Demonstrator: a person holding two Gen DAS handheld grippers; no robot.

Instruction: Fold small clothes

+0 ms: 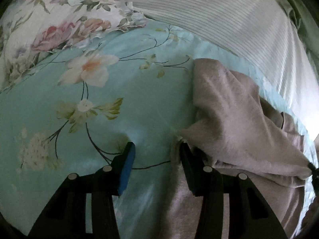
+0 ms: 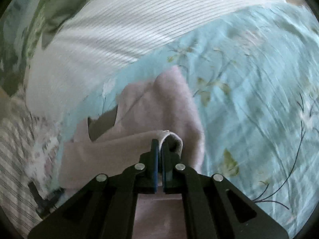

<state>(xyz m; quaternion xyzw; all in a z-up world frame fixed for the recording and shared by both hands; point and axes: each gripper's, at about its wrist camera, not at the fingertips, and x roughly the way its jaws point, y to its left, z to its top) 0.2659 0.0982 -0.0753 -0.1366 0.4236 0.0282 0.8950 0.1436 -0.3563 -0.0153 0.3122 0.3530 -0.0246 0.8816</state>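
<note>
A small pale pink garment (image 1: 235, 107) lies crumpled on the light blue floral bedsheet (image 1: 123, 91). In the left wrist view my left gripper (image 1: 157, 149) is open, its right finger against the garment's left edge and its left finger over bare sheet. In the right wrist view my right gripper (image 2: 159, 145) is shut on a folded edge of the pink garment (image 2: 165, 107) and holds it lifted over the rest of the cloth. The right gripper's tip also shows at the far right of the left wrist view (image 1: 311, 166).
A white ribbed blanket (image 1: 219, 16) lies across the far side of the bed. A floral pillow (image 1: 55, 25) sits at the far left. The white blanket also shows in the right wrist view (image 2: 111, 31), with striped fabric (image 2: 14, 159) at the left edge.
</note>
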